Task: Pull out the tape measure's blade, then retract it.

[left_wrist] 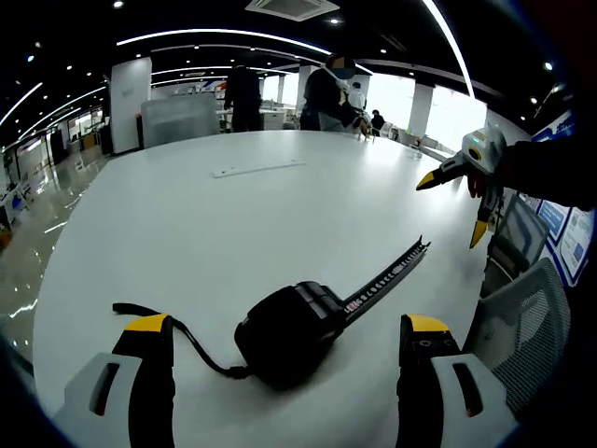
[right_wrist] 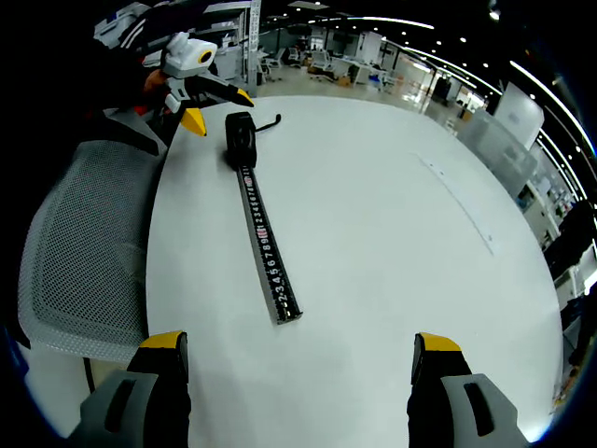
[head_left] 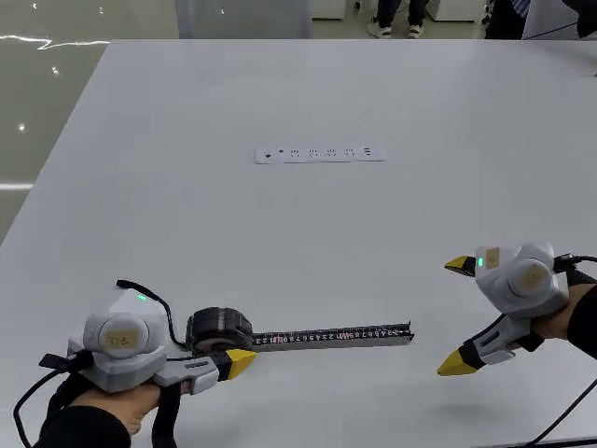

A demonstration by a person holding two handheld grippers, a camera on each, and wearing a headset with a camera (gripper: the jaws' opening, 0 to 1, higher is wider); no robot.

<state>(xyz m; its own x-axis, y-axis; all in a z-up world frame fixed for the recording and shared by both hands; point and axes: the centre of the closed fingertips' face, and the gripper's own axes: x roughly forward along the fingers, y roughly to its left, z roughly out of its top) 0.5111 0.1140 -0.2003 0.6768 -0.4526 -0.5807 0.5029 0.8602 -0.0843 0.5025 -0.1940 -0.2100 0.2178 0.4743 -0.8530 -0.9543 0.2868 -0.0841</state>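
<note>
The left gripper (left_wrist: 285, 326) has its jaws spread wide and gripping nothing, one on each side of the tape measure (left_wrist: 289, 332). Its black body sits on the table (left_wrist: 187, 233) between them, near both tips but touching neither as far as the left gripper view shows, and its thin black wrist cord (left_wrist: 159, 311) loops off toward the left jaw. The right gripper (right_wrist: 298, 343) is likewise open and empty. The free end of the blade (right_wrist: 270, 257) lies ahead of its jaws, roughly centred between them but apart from them, so nothing has hold of the hook. From the body the blade runs flat and straight along the table toward the right gripper, numbers up. In the head view a bare gap of table separates the blade's tip from the right jaws. Judging by this, the pull-out looks done and the task sits at the turn toward retraction. The blade lies extended with nothing gripping it, which suggests a lock or friction is holding it, though no lock button can be made out. The next move probably calls for the left jaws to close on the body and steady it. The blade must then be freed or fed back, ideally with the right jaws guiding the tip so it does not whip. Farther out, a white power strip (head_left: 320, 154) lies mid-table, well apart from all this.
</note>
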